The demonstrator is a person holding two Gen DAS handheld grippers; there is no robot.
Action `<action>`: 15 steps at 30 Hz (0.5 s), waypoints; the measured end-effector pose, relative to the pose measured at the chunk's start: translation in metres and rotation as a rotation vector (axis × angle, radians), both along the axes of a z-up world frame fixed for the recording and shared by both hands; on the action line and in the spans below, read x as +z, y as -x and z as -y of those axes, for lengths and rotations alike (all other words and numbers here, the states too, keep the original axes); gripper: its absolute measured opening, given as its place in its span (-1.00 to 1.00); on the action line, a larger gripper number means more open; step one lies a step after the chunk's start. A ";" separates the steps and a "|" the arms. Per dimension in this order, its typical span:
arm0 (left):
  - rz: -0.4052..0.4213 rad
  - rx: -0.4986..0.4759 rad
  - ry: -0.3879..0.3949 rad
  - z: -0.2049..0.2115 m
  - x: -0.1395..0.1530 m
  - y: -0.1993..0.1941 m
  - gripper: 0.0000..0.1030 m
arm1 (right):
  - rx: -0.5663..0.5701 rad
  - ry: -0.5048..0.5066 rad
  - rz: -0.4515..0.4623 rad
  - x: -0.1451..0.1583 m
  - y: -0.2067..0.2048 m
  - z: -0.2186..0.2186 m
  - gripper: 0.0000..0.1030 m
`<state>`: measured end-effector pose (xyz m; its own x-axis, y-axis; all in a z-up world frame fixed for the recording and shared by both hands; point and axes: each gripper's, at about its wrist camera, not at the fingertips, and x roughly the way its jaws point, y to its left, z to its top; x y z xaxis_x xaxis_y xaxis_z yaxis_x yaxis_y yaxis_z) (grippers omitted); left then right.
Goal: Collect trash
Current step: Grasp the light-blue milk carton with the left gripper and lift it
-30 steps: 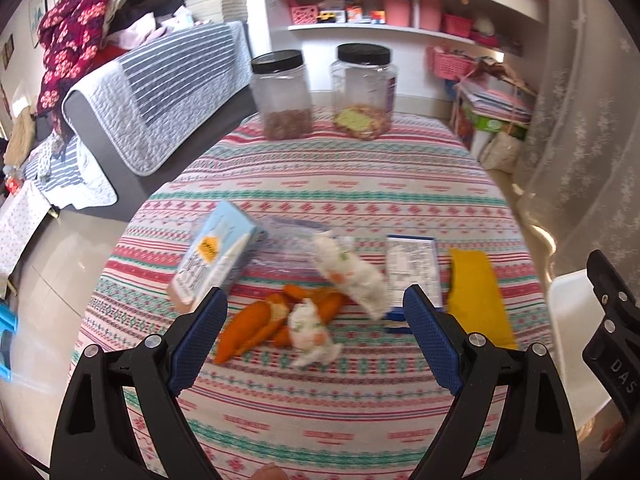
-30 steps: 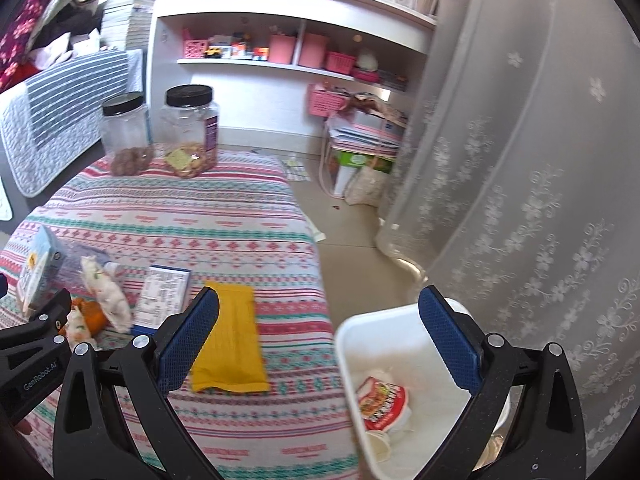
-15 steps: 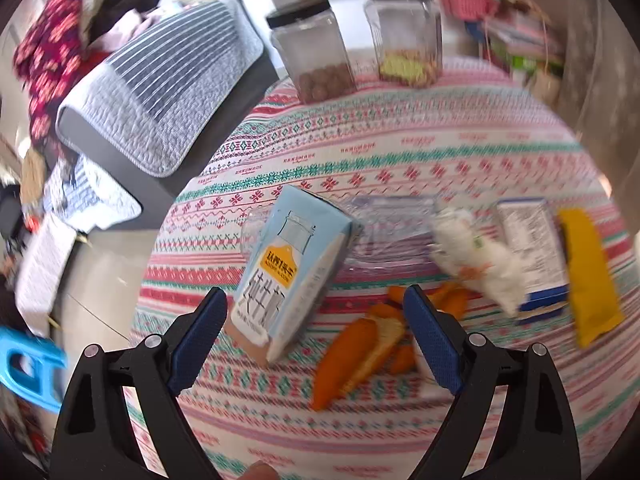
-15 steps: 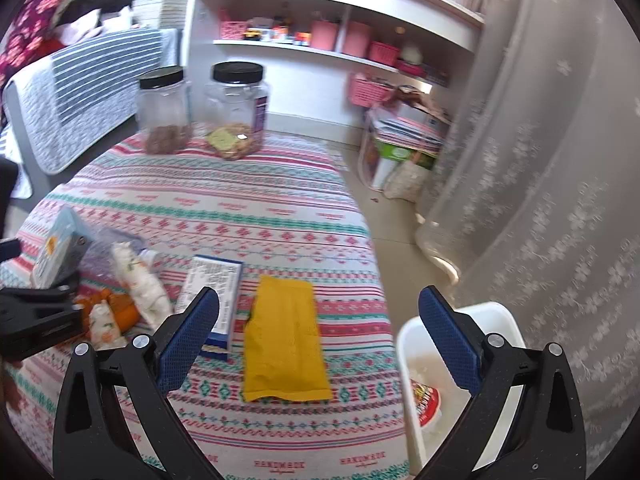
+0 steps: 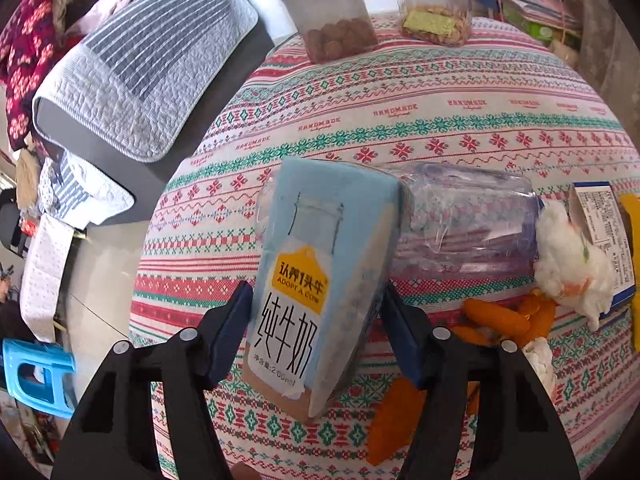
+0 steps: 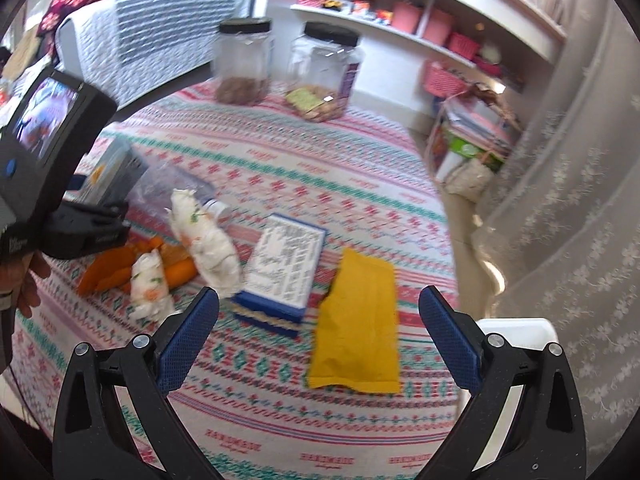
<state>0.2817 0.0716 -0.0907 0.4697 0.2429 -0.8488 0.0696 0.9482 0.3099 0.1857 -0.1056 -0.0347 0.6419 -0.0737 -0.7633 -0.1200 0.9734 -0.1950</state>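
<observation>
Pale-blue waxy carton [image 5: 320, 280] (boxy) between closing fingers [image 5: 230, 332]

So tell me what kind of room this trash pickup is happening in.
Most likely a lived-in home living room. A sofa draped in a quilted striped cover sits beside the cloth-covered table, white wall shelves hold pink storage baskets and small toys, and a lace curtain hangs along one side.
</observation>
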 end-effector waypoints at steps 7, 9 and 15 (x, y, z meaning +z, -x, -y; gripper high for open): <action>0.035 -0.026 0.086 0.000 0.023 0.018 0.21 | 0.094 -0.072 -0.077 -0.012 -0.005 -0.022 0.86; 0.054 -0.024 0.112 -0.001 0.033 0.021 0.21 | 0.133 -0.085 -0.087 -0.015 -0.005 -0.032 0.86; 0.128 0.034 0.204 -0.010 0.067 0.035 0.21 | 0.210 -0.120 -0.127 -0.024 -0.005 -0.055 0.84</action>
